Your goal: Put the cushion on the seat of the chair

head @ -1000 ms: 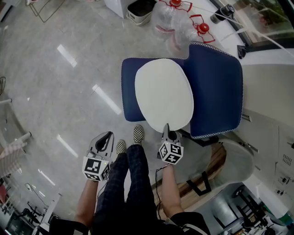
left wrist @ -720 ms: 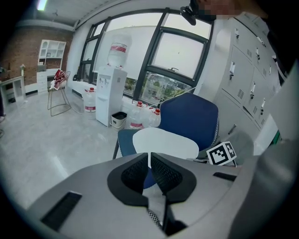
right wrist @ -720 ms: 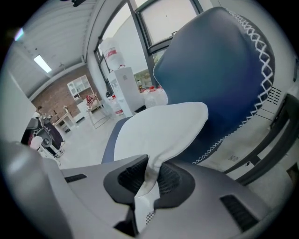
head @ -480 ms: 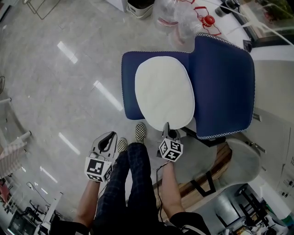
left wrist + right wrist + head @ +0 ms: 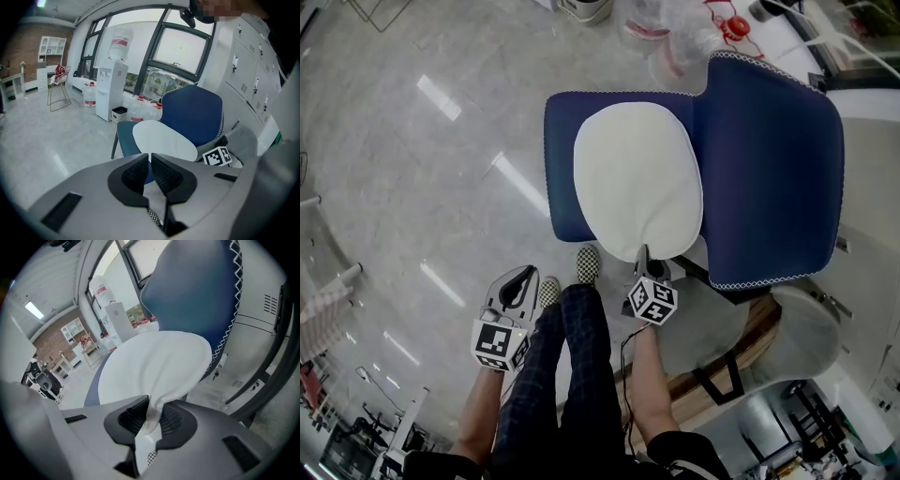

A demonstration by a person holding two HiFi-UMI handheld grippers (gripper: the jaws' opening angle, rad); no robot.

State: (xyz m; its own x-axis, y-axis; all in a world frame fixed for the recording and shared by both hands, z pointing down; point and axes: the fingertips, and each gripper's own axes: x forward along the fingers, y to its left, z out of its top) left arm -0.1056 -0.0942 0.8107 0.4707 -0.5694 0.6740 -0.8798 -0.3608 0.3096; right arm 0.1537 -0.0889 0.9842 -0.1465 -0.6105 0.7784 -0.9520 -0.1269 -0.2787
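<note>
A white oval cushion (image 5: 636, 178) hangs over the seat of a dark blue chair (image 5: 773, 159), covering most of the seat. My right gripper (image 5: 641, 257) is shut on the cushion's near edge; in the right gripper view the white fabric (image 5: 159, 371) is pinched between the pads of my right gripper (image 5: 151, 412). My left gripper (image 5: 517, 284) is at the lower left over the floor, beside the person's leg, jaws closed with nothing in them. In the left gripper view my left gripper (image 5: 150, 161) faces the chair (image 5: 192, 115) and cushion (image 5: 161, 139).
Water bottles with red caps (image 5: 727, 26) stand behind the chair. A white cabinet (image 5: 872, 187) is to the right. The person's legs and checkered shoe (image 5: 587, 264) are just in front of the seat. A wooden curved frame (image 5: 722, 361) lies at lower right.
The cushion and my right gripper have come down toward the seat, and the cushion now covers more of it. My left gripper has lowered slightly, staying shut.
</note>
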